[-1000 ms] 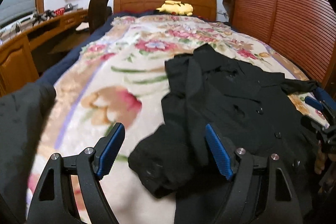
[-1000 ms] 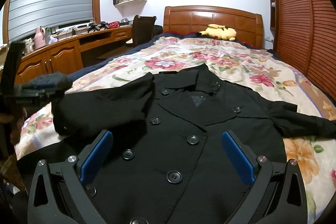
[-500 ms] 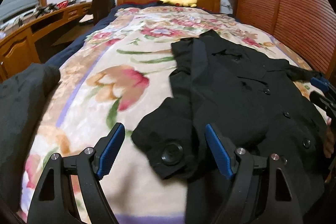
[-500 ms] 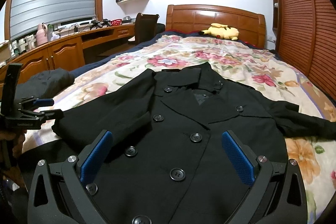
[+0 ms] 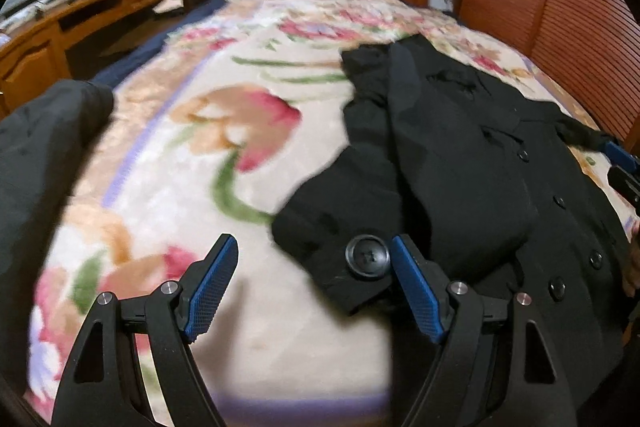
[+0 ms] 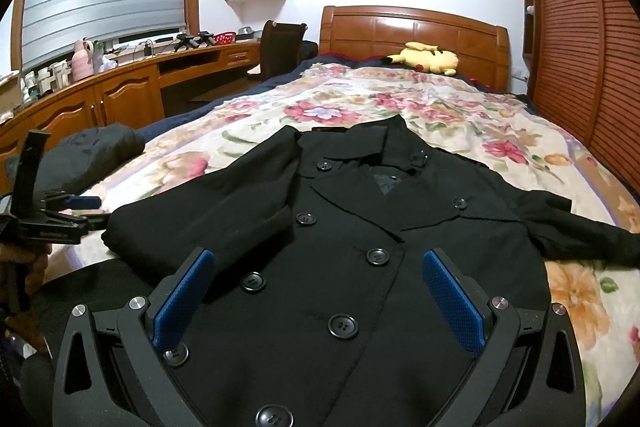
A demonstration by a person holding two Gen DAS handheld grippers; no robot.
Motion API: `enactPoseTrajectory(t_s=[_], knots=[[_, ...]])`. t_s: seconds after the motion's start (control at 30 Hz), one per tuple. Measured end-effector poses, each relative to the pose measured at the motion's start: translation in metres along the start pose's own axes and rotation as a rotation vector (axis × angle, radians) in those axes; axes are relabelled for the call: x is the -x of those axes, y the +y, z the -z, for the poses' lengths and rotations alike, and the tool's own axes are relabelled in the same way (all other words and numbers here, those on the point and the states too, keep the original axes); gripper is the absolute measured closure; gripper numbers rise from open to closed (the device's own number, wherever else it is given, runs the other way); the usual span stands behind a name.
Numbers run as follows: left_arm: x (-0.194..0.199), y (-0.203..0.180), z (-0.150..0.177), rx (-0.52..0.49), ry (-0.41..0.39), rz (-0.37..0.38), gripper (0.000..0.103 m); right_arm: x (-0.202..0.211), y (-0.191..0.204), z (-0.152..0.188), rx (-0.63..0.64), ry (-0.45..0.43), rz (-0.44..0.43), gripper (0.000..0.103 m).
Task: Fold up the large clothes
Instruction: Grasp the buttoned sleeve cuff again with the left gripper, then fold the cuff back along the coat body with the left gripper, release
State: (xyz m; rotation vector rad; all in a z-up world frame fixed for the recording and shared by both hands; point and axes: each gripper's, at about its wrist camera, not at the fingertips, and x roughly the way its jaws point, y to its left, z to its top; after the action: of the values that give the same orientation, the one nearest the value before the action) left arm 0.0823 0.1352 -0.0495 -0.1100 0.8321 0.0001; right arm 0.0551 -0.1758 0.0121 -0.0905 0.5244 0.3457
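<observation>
A black double-breasted coat (image 6: 360,227) lies face up on the floral bedspread (image 6: 440,107). One sleeve runs down the coat's left side, and its cuff (image 5: 340,263) carries a large black button (image 5: 367,257). My left gripper (image 5: 311,241) hangs open low over that cuff, with the button just inside its right finger (image 5: 416,291) and nothing gripped. It also shows in the right wrist view as the left gripper (image 6: 90,209) beside the cuff. My right gripper (image 6: 316,257) stands open above the coat's buttoned front. The other sleeve (image 6: 580,235) stretches out to the right.
A dark bundled garment (image 5: 44,147) sits at the bed's left edge. A yellow plush toy (image 6: 426,58) rests by the wooden headboard (image 6: 412,31). A desk (image 6: 120,87) and chair (image 6: 280,43) stand to the left, louvred wooden doors (image 6: 580,47) to the right.
My left gripper has sunk and closed in on the sleeve cuff, whose button now lies between its open fingers. The right gripper has stayed over the coat front.
</observation>
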Motion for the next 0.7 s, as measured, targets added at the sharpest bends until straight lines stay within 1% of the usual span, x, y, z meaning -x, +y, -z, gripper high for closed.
enactPoseTrajectory(t_s=[0.1,0.13,0.17,0.2,0.23,0.27,0.3,0.33,0.4,0.47,0.57,0.6,0.7], knots=[[-0.014,-0.011,-0.001,-0.038,0.073,0.011,0.023,0.000,0.000,-0.001,0.005,0.001,-0.001,0.000],[-0.018,-0.014,-0.002,-0.051,0.094,0.020,0.028,0.000,-0.001,-0.001,0.006,0.001,-0.001,0.000],[-0.019,-0.017,-0.002,-0.058,0.105,0.028,0.036,0.001,-0.002,-0.001,0.006,0.000,-0.001,0.000],[-0.021,-0.020,-0.002,-0.063,0.119,0.039,0.039,0.001,-0.003,-0.001,0.004,-0.002,-0.001,0.000],[-0.023,-0.023,-0.003,-0.066,0.131,0.048,0.045,0.002,-0.003,-0.001,0.003,-0.003,-0.001,0.000],[-0.022,-0.025,-0.003,-0.071,0.132,0.054,0.055,0.002,-0.004,-0.001,0.001,-0.005,-0.002,0.000],[-0.021,-0.027,-0.003,-0.078,0.131,0.056,0.060,0.003,-0.005,-0.001,-0.001,-0.006,-0.001,0.000],[-0.018,-0.031,-0.004,-0.089,0.127,0.062,0.070,0.004,-0.005,-0.001,-0.002,-0.008,-0.001,0.000],[-0.010,-0.039,-0.007,-0.113,0.102,0.061,0.075,0.005,-0.006,0.000,-0.004,-0.010,0.000,0.000],[0.007,-0.053,-0.015,-0.145,0.046,0.057,0.079,0.007,-0.007,0.001,-0.004,-0.012,0.004,0.000],[0.034,-0.076,-0.029,-0.188,-0.041,0.047,0.080,0.011,-0.011,0.002,-0.007,-0.019,0.015,0.000],[0.044,-0.086,-0.036,-0.203,-0.071,0.053,0.080,0.013,-0.013,0.002,-0.011,-0.022,0.019,0.000],[0.061,-0.112,-0.054,-0.226,-0.117,0.088,0.080,0.019,-0.022,0.004,-0.030,-0.029,0.036,0.000]])
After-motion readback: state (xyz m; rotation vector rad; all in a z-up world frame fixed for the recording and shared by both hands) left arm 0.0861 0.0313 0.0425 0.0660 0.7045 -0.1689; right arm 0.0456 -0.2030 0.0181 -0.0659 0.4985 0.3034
